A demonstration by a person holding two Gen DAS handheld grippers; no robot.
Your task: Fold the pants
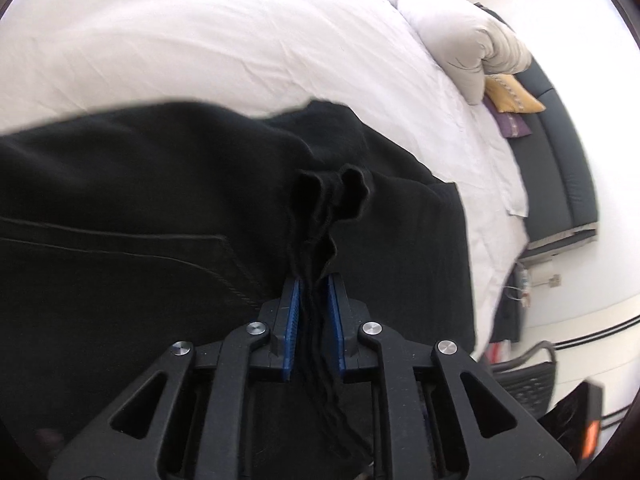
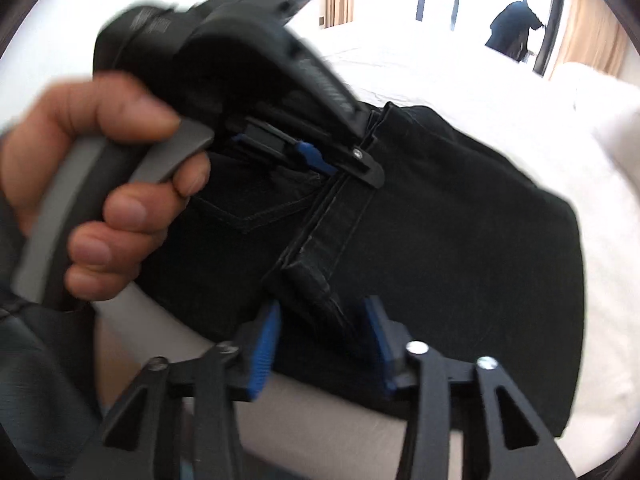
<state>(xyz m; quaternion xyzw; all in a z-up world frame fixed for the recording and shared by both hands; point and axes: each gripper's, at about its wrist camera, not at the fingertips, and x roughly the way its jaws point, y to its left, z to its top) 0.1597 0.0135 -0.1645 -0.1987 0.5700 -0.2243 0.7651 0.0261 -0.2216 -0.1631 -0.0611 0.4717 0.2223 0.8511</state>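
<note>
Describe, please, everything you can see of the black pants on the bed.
The black pants look like denim, with stitched seams and a back pocket showing. They lie partly folded on the white bed. The left gripper is shut on a bunched edge; the right gripper has open jaws around a folded edge.

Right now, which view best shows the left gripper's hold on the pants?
Left wrist: the left gripper has jaws shut on bunched pants edge. Right wrist shows it side-on, blurred, at the waistband, hand squeezing.
</note>
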